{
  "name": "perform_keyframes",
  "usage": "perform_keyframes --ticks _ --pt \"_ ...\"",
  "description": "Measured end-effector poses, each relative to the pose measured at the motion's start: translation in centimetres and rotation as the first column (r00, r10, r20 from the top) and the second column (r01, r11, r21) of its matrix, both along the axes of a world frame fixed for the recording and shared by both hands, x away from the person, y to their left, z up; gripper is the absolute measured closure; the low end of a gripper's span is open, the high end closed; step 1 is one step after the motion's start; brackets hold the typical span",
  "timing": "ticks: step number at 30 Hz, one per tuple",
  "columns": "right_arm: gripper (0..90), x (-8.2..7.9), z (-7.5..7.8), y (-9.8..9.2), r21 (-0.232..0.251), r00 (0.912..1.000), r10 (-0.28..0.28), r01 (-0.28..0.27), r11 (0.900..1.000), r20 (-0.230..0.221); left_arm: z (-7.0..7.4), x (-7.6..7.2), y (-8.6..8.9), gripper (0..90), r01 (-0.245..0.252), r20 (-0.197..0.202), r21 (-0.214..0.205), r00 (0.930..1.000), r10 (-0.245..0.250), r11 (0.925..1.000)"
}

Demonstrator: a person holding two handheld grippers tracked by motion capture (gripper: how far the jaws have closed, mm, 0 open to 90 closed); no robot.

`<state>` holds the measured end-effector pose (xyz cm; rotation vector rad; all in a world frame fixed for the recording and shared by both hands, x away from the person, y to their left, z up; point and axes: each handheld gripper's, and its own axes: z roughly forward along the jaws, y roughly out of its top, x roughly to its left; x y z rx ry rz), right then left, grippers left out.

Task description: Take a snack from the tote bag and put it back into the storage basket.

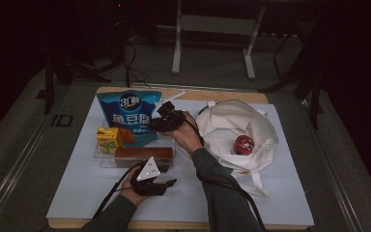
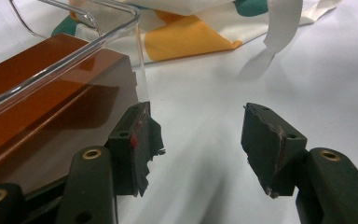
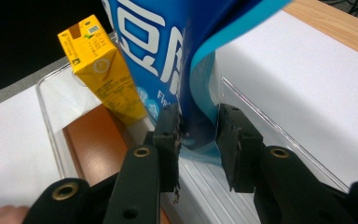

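The right gripper [image 3: 198, 135] has its 2 fingers around the lower edge of the blue snack bag [image 3: 168, 56] in the clear tray [image 3: 51, 121], seemingly loosened, while the left gripper [image 2: 198, 149] rests open beside the tray's corner.

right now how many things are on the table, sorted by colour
blue: 1, the snack bag
yellow: 1, the drink carton
brown: 1, the flat box
clear: 1, the plastic tray that holds those three
white: 1, the cloth bag
red: 1, the round tin inside the cloth bag
total: 6
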<state>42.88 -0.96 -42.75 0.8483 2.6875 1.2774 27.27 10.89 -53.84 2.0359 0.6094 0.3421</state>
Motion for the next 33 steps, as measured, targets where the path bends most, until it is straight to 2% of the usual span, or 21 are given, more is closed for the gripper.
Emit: perform_keyframes --ticks 9,16,24,33 --pt "65.4 -0.7 1.3 -2.0 -0.009 0.9992 0.027 -0.026 0.9996 0.029 0.0 0.0 0.0 43.4 -0.001 -0.002 -0.002 1.0000 0.001 1.0000" --pt "65.3 -0.7 1.7 -3.4 -0.016 0.9997 0.002 -0.001 0.9999 0.025 0.0 0.0 0.0 43.4 0.000 -0.001 -0.001 1.0000 0.000 1.0000" --pt "65.2 -0.9 2.8 -5.3 -0.031 0.9985 -0.019 0.021 0.9993 0.051 0.0 0.0 0.0 43.3 -0.001 0.000 0.001 1.0000 0.001 1.0000" --pt "65.2 -1.2 3.3 -6.7 -0.051 0.9974 -0.031 0.035 0.9981 0.064 0.0 0.0 0.0 43.2 -0.003 0.001 0.001 1.0000 0.003 1.0000"
